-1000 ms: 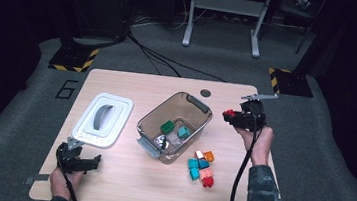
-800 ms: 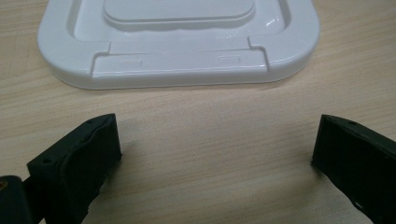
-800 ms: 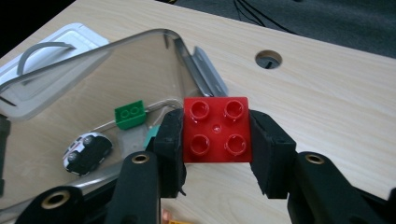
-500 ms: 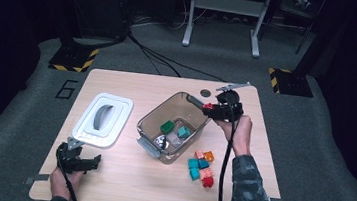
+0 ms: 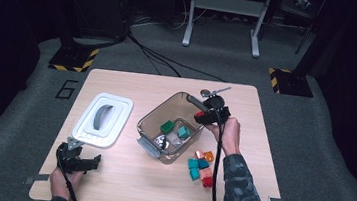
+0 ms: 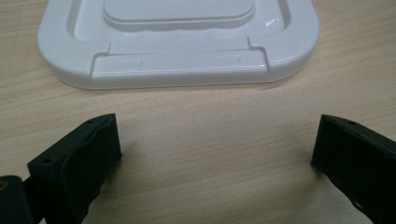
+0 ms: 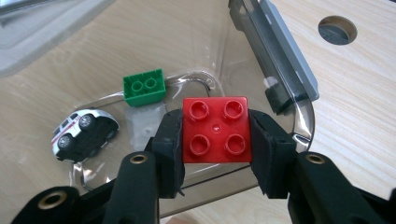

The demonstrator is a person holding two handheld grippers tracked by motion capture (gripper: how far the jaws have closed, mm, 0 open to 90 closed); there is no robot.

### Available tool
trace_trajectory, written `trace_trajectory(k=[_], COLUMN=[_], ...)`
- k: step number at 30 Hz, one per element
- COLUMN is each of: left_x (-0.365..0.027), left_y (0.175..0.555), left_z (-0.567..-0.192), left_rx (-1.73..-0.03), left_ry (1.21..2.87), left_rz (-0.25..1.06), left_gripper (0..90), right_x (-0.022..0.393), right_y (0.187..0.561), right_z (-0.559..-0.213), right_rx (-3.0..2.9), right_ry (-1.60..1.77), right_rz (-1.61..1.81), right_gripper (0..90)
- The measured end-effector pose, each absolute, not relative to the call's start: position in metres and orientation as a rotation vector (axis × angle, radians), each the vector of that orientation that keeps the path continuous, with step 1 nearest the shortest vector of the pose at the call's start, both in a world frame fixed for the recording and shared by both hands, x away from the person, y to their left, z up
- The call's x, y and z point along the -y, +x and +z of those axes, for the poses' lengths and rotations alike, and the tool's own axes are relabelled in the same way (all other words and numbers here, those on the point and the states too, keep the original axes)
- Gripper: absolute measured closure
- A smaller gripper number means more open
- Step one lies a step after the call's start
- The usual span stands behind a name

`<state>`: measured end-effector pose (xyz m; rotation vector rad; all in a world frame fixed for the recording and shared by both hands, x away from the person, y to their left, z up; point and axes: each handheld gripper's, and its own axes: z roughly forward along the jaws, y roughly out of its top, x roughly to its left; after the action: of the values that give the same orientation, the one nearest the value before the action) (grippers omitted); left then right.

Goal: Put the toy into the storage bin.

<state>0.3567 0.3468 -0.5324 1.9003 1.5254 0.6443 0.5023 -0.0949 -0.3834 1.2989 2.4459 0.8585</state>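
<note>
Red four-stud brick [image 7: 216, 130] is pinched by right gripper [image 7: 215, 140], held over clear bin's [image 5: 156, 113] far-right rim; bin floor lies below-left. Left gripper [image 6: 215, 154] is spread, idle.

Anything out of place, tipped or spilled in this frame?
One oddity: the toy car in the clear bin lies tipped over, wheels showing, beside the green brick. Otherwise tidy: the white lid lies flat, and the right gripper holds the red brick squarely.
</note>
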Motion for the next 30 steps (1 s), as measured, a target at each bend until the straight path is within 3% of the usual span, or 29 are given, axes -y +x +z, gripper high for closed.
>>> trace_trajectory(k=[10, 13, 17, 21, 30], left_x=[-0.347, -0.347, -0.347, -0.347, -0.347], left_y=[0.357, 0.357, 0.357, 0.357, 0.357], left_z=[-0.532, -0.532, -0.532, -0.532, -0.532], left_rx=[-1.524, -1.525, -1.526, -1.526, -1.526], left_ry=[1.902, 1.902, 1.900, 1.900, 1.900], left_rz=[0.644, 0.645, 0.644, 0.644, 0.644], left_gripper=[0.9, 0.9, 0.9, 0.9, 0.9], right_x=[0.104, 0.118, 0.133, 0.148, 0.168], right_y=[0.490, 0.477, 0.460, 0.445, 0.407], right_z=[-0.371, -0.365, -0.365, -0.372, -0.407], right_rx=[-2.391, -2.352, -2.313, -2.302, -2.291], right_ry=[1.295, 1.304, 1.321, 1.336, 1.396], right_rz=[0.928, 0.991, 1.020, 1.034, 1.015], right_gripper=[41.1, 28.9, 20.4, 14.7, 11.1])
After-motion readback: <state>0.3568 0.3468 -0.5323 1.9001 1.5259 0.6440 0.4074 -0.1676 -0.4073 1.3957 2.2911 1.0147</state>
